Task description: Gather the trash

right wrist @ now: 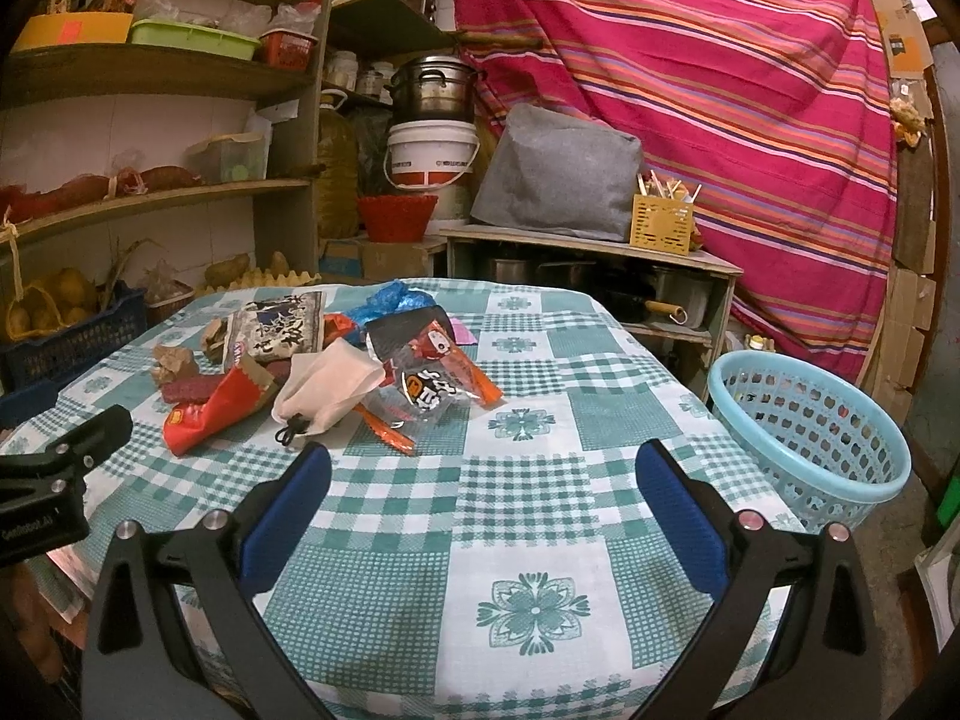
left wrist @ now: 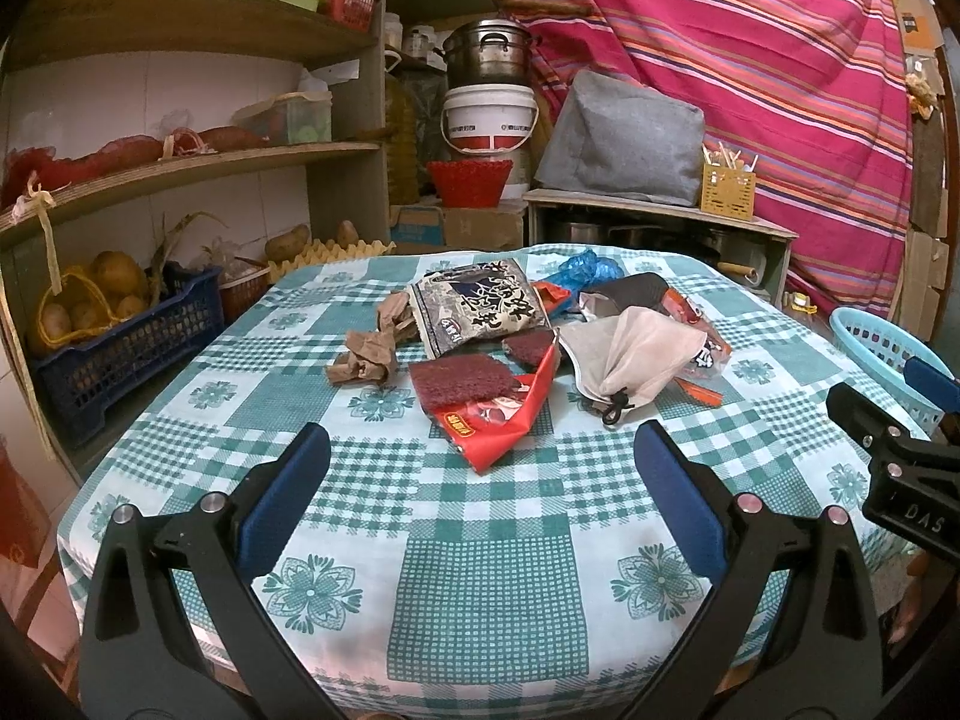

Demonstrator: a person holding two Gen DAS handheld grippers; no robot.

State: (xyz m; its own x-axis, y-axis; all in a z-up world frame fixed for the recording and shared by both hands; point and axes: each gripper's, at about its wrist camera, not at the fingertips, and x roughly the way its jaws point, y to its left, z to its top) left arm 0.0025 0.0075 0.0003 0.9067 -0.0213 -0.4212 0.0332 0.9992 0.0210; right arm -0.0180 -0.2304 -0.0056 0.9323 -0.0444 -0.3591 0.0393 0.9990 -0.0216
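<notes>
A pile of trash lies mid-table: a red snack wrapper (left wrist: 510,414) (right wrist: 210,408), a black-and-white printed packet (left wrist: 480,306) (right wrist: 279,324), crumpled brown paper (left wrist: 366,354), a white drawstring pouch (left wrist: 630,360) (right wrist: 327,390), a blue plastic bag (left wrist: 585,267) and orange wrappers (right wrist: 444,384). A light blue basket (right wrist: 810,426) (left wrist: 882,354) stands at the table's right edge. My left gripper (left wrist: 480,450) is open and empty, just short of the red wrapper. My right gripper (right wrist: 480,468) is open and empty over bare cloth, right of the pile.
The table wears a green checked cloth (left wrist: 480,588). Wooden shelves (left wrist: 180,162) with crates and potatoes stand on the left. A low cabinet (right wrist: 588,252) with pots, a bucket (right wrist: 432,156) and a striped red cloth (right wrist: 720,90) are behind.
</notes>
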